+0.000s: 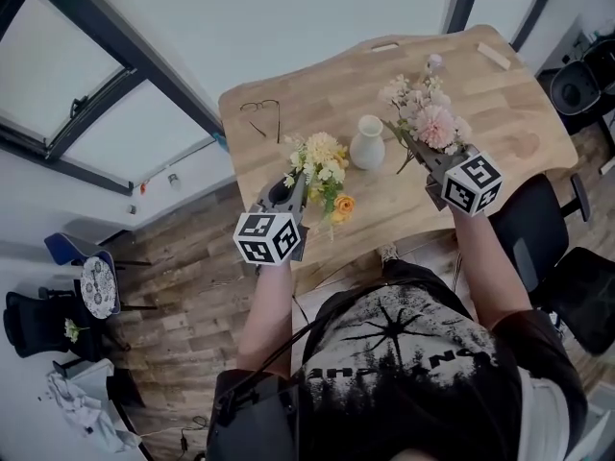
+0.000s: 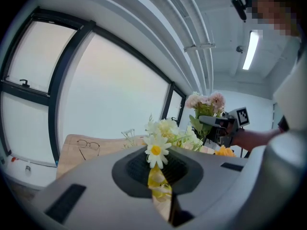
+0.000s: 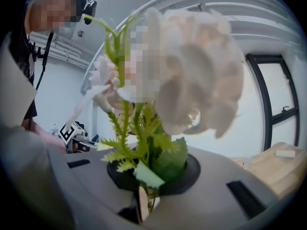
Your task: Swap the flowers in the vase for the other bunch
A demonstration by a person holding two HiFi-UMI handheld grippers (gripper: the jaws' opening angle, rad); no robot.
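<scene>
A white vase (image 1: 367,142) stands upright and empty near the middle of the wooden table (image 1: 500,104). My left gripper (image 1: 298,184) is to its left, shut on the stems of a yellow and white bunch (image 1: 322,169), whose daisy heads rise just past the jaws (image 2: 156,150). To the right of the vase, my right gripper (image 1: 415,144) is shut on the stems of a pink bunch (image 1: 429,113). Its large pale blooms (image 3: 192,80) and green leaves fill the right gripper view. Both bunches are held up off the table, one on each side of the vase.
A pair of glasses (image 1: 261,113) lies at the table's far left and a small pale block (image 1: 495,56) at its far right. Black chairs (image 1: 567,277) stand to the right of the table. A big window (image 2: 110,90) lies beyond it.
</scene>
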